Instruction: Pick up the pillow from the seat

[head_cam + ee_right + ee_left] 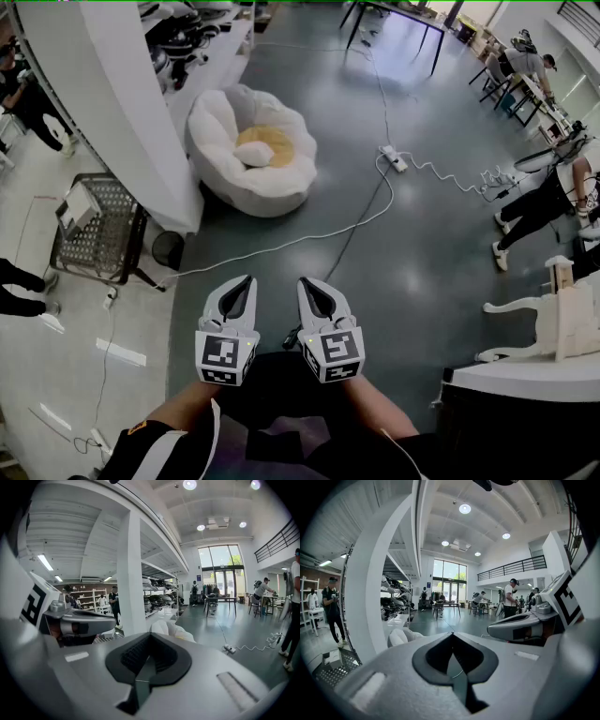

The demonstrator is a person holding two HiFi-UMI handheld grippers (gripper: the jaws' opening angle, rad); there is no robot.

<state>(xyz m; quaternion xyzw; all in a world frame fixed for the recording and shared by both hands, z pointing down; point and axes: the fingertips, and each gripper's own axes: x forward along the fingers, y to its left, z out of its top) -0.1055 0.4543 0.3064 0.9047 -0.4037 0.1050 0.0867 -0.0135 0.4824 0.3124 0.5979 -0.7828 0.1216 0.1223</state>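
A white, petal-shaped soft seat (281, 183) stands on the grey floor, well ahead of me. In its hollow lie a round yellow cushion (274, 141) and a small white pillow (251, 156) against the cushion's front left. My left gripper (248, 279) and right gripper (305, 281) are held side by side low in the head view, far short of the seat. Both are shut with nothing between their jaws. The seat shows past the left gripper (452, 634) as white lobes (401, 637). It also shows past the right gripper (149, 634) as lobes (171, 629).
A thick white pillar (122, 112) rises left of the seat, with a wire basket (98, 230) and a small black bin (167, 248) at its foot. A power strip (394, 157) and white cables (309, 236) cross the floor. A white carved chair (553, 323) stands at right, and people are working beyond it.
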